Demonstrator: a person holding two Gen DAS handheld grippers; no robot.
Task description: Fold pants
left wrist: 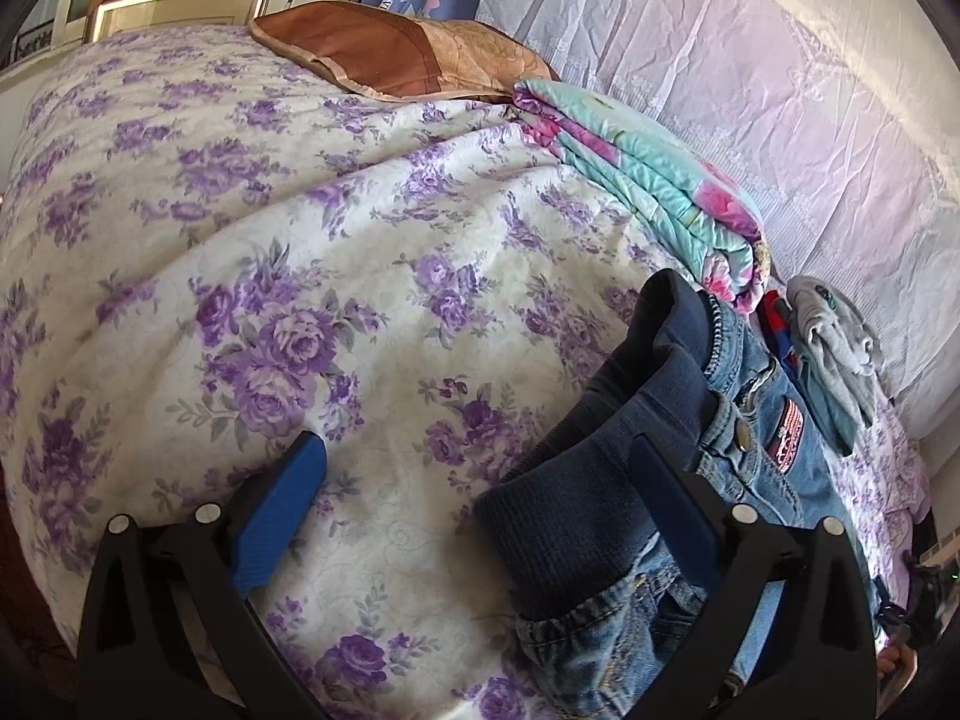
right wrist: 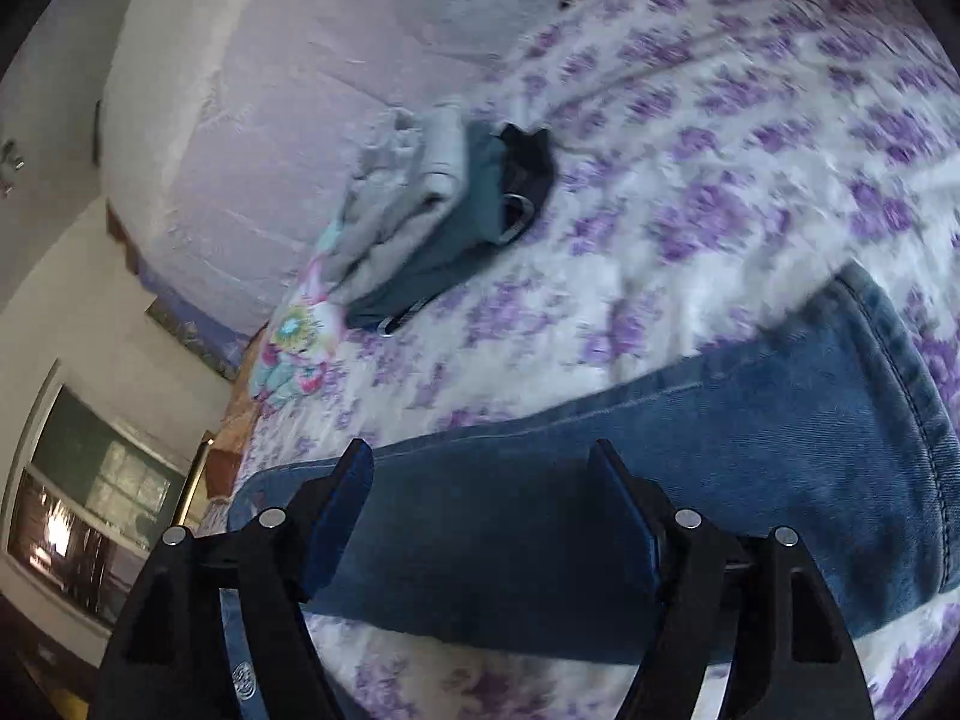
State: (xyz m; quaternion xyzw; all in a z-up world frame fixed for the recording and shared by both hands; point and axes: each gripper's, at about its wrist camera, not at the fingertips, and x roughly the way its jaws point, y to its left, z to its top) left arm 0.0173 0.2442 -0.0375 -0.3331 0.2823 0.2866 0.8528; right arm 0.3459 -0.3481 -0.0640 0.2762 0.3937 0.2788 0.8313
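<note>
From where I stand, the bed takes up nearly everything, spread with a white bedsheet (left wrist: 252, 228) printed in purple roses. To the left of the left gripper (left wrist: 480, 468) the sheet runs wide and bare towards the far edge, so there is plenty of open room on that side. The jeans (left wrist: 738, 432) lie on the sheet at the right of that view, waist end up, with a dark navy ribbed waistband (left wrist: 576, 480) folded out over the denim. The left gripper's jaws stand wide apart; the waistband sits between them, beside the right finger, and I cannot tell whether that finger touches it.

In the right wrist view, which is blurred, a denim leg of the jeans (right wrist: 720, 450) lies flat across the sheet, its hem seam curving at the right. The right gripper (right wrist: 480, 510) hangs over it with its jaws well apart, pads pressing on nothing.

Along the lace-covered side of the bed the room is crowded: a folded turquoise and pink quilt (left wrist: 660, 180), a brown cushion (left wrist: 396, 54) behind it, and a small heap of grey and teal clothes (left wrist: 834, 336) just beside the jeans. A framed picture (left wrist: 174, 6) stands past the far edge.

A red patch (left wrist: 789, 432) is sewn near the jeans' button; its writing is too small to read
</note>
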